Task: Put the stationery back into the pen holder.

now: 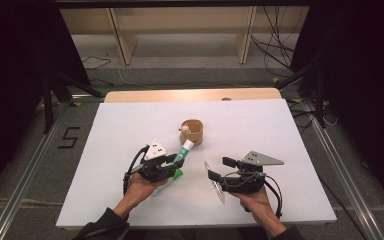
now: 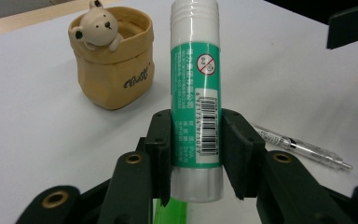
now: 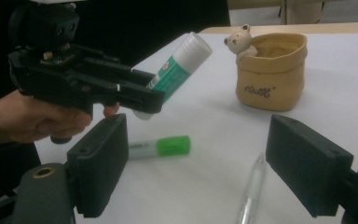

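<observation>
Glue stick, a white cylindrical tube with a green printed label (image 2: pixel 196 100), is clamped between the two black jaws of the left gripper (image 2: pixel 196 154); both pads are pressed against the lower half of its label, and its capped end is projected well beyond the jaw tips. In the high view the same tube (image 1: pixel 185 150) is seen slanting out of the left gripper (image 1: pixel 172 161) toward a tan, bag-shaped holder with a small bear figure on its rim (image 1: pixel 192 131), which is placed ahead of the jaw tips and clear of them. Directly beneath the left jaws a second, smaller tube with a bright green cap (image 3: pixel 158 147) is laid flat on the white table sheet (image 1: pixel 130 125). The right gripper (image 3: pixel 196 170) is held with its jaws wide apart and nothing between the pads. A clear plastic pen (image 3: pixel 251 189) is laid on the sheet below the gap between them, untouched, nearer the right-hand jaw as seen in the right gripper view. In the high view the pen (image 1: pixel 215 182) is found just beside the tips of the right gripper (image 1: pixel 219 169).
</observation>
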A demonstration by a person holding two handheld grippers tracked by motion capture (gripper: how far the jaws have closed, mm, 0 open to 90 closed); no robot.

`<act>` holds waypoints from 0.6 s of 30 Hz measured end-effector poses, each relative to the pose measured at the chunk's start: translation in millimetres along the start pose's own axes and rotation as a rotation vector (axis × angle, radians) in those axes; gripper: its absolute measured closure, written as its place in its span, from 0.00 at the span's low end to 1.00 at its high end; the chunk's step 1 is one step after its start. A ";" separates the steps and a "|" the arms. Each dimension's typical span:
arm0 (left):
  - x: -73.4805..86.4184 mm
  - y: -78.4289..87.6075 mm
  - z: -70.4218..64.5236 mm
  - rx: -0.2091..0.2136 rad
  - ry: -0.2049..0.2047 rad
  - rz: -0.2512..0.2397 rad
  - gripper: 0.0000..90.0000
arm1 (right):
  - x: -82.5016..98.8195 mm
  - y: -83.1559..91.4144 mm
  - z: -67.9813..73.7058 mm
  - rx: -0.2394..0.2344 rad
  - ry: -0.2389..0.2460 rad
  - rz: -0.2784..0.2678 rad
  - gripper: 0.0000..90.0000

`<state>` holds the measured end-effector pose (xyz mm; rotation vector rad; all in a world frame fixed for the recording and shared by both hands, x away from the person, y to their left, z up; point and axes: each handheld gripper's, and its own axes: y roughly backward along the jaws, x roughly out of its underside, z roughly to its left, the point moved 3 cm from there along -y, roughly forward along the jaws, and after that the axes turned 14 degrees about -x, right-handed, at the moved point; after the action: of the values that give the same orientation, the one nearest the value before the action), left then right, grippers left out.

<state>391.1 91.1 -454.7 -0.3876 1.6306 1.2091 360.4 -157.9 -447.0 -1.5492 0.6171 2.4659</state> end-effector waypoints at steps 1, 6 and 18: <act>0.2 0.3 -0.9 -0.003 -0.002 -0.003 0.72 | -0.9 -1.9 -0.7 -0.003 -0.005 -0.004 0.25; 0.2 2.8 -4.0 -0.011 0.007 -0.031 0.73 | -4.7 -9.0 -4.4 -0.018 -0.043 -0.022 0.25; 2.5 5.4 -24.0 0.036 0.020 -0.051 0.73 | -10.4 -31.2 -8.4 -0.066 -0.115 -0.040 0.27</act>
<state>373.4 74.0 -454.7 -0.4172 1.6474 1.1401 382.9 -132.6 -448.9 -1.4157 0.4860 2.5480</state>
